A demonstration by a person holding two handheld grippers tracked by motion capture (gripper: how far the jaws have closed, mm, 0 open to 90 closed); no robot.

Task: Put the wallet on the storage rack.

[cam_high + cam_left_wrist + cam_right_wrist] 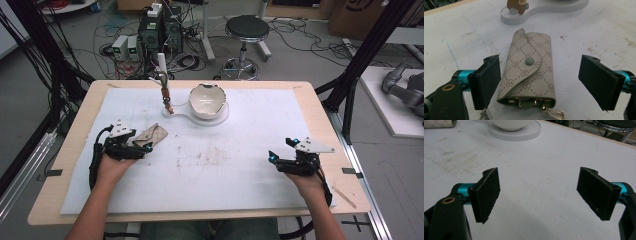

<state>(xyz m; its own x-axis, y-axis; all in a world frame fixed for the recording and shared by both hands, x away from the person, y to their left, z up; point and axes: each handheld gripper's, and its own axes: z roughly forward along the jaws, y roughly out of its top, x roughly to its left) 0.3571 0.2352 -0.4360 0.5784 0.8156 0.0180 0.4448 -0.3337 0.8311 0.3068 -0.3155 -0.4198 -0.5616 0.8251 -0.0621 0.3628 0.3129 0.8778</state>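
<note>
Left tool [539, 82] wide, straddling key pouch [529, 70] — centre over its snap, close evenly; right tool [539, 197] wide, idle

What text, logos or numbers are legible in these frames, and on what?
No words or numbers read in any view.
Key pouch: a repeating round monogram is printed across the fabric; its letters are too small to make out.
Cardboard box at the high view's top right: a dark printed mark, cut off and unreadable.
Left gripper and right gripper: unmarked.
</note>
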